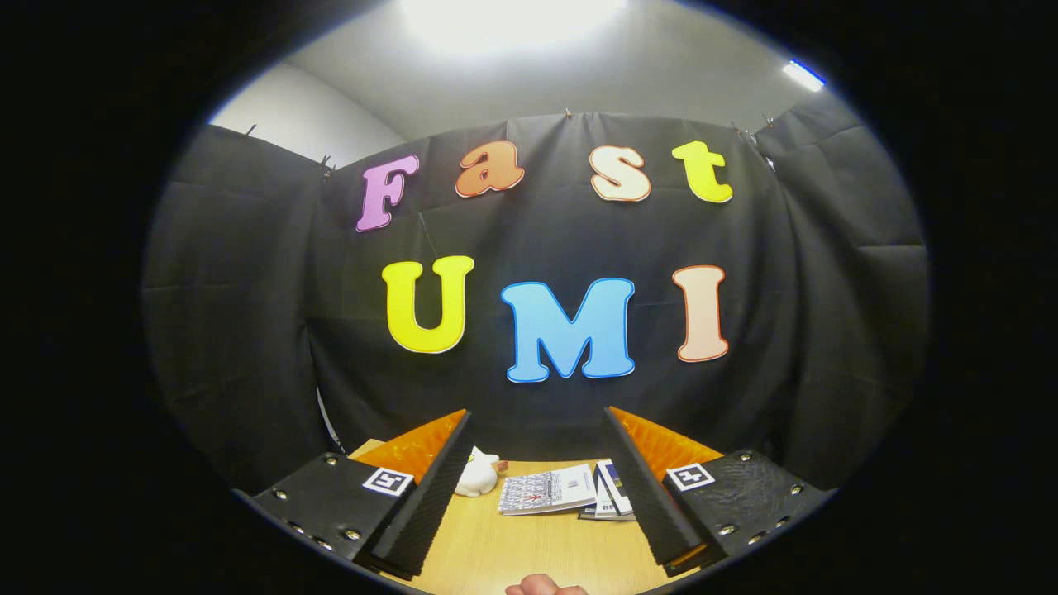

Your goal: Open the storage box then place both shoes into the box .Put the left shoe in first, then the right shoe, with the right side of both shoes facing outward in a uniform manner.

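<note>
Two claw [537,487] fingers spread wide above table [529,549]; booklets' [550,490] print seems illegible.

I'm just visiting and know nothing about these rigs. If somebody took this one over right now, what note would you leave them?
Gripper: open, fingers wide apart, nothing held, raised and pointing at the booth wall.
Ahead: a wooden table with a small white figurine beside one finger, and booklets lying between the fingers, beyond them.
A bit of someone's hand sits at the table's near edge.
Done: nothing evident.
Left: everything; locate the storage box, open it, then left shoe, then right.
</note>
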